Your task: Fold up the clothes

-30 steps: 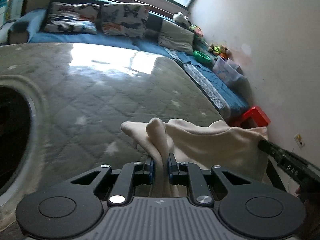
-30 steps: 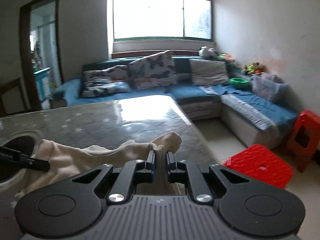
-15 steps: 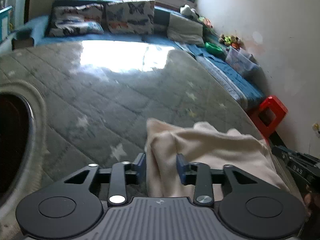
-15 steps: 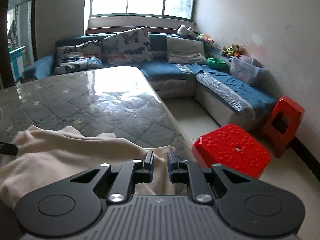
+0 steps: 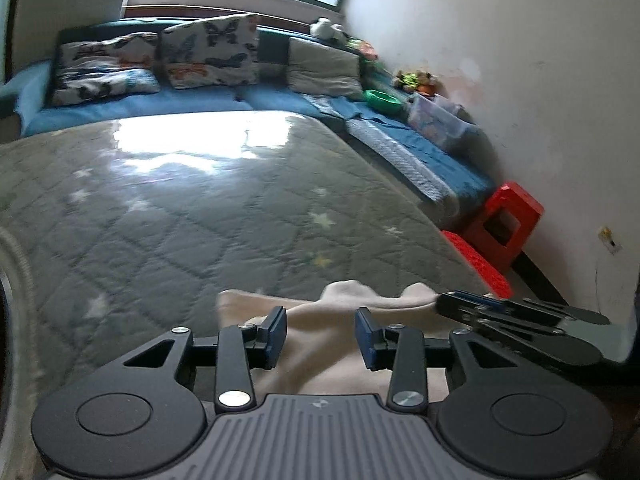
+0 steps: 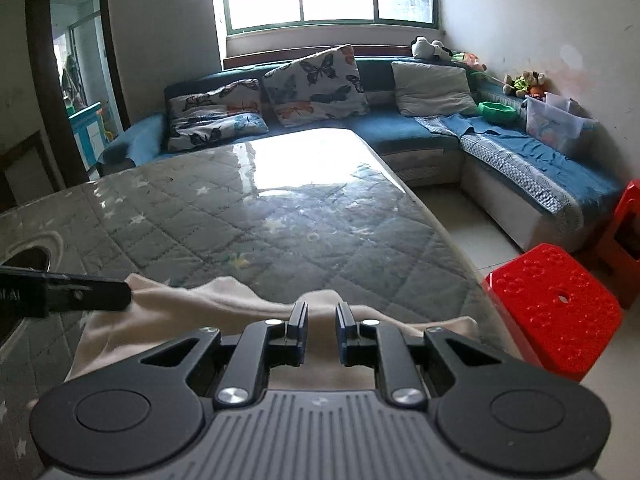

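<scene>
- The cream garment [image 5: 320, 344] is seen lying bunched at the near edge of the quilted surface [image 5: 192, 216], at about 6 o'clock in both views.
- The left gripper [image 5: 321, 336] is seen with its jaws parted; cloth lies between them, but the pads are not pressed on it.
- The right gripper [image 6: 321, 330] is held only narrowly apart, with a fold of cloth below the gap; no pinch can be made out.
- Both grippers hang close over the same bundle; the right one is seen at 3 o'clock in the left view.
- A likely fault: the cloth may be dragged off the near edge if a pad snags a fold, since the garment sits right at the rim.
- Another: the loose folds may slump and spoil the fold, as nothing is gripping them.
- Red stools [image 6: 554, 312] stand on the floor at 3 o'clock, and a blue sofa [image 6: 400, 136] with cushions lies at 12 o'clock, well apart.
- Nothing is seen in the way on the surface itself.
</scene>
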`<control>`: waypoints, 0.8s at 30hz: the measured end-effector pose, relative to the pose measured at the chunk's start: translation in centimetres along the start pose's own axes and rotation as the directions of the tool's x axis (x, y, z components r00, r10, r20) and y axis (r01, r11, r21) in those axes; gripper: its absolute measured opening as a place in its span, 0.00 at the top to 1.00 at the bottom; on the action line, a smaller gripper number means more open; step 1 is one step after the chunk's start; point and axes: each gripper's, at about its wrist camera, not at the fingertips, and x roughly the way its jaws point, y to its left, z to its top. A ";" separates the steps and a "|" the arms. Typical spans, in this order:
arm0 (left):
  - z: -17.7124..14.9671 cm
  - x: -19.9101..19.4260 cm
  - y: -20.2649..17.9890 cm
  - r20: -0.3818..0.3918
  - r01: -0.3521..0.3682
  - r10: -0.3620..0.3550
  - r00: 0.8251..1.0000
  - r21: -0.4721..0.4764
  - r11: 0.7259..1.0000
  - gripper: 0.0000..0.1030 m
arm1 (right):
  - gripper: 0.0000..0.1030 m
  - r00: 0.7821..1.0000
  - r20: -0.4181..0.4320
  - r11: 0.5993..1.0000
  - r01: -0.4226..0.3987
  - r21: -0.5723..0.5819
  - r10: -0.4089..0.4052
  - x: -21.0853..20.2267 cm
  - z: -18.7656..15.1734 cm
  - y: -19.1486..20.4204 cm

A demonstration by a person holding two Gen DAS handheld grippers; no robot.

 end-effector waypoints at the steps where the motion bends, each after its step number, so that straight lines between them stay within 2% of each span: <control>1: 0.1 0.5 -0.3 -0.002 0.005 -0.005 1.000 0.013 1.000 0.61 | 0.86 1.000 -0.001 1.000 -0.001 -0.003 0.001 0.3 0.0 0.0; 8: -0.2 3.8 -2.1 -0.039 0.015 -0.012 0.999 0.093 0.996 0.62 | 0.85 1.000 -0.008 1.000 0.010 -0.029 -0.010 1.5 -0.5 0.4; 13: -0.4 4.8 -2.2 -0.037 0.000 0.004 0.999 0.103 0.995 0.62 | 0.83 1.000 0.003 0.999 0.016 -0.052 -0.016 1.0 -0.5 0.5; 15: -0.4 4.6 -2.1 -0.036 0.000 0.004 0.999 0.102 0.995 0.62 | 0.77 1.000 0.019 0.998 0.016 -0.057 -0.015 0.3 -0.5 0.6; 19: -0.4 3.5 -1.7 -0.027 -0.001 0.003 1.000 0.094 0.996 0.62 | 0.77 1.000 0.023 0.999 0.003 -0.053 -0.001 -1.5 -0.8 0.4; 24: -1.3 0.9 -1.8 -0.007 0.008 -0.008 1.000 0.128 0.992 0.61 | 0.74 1.000 0.017 0.998 -0.009 -0.066 0.010 -4.5 -2.4 0.3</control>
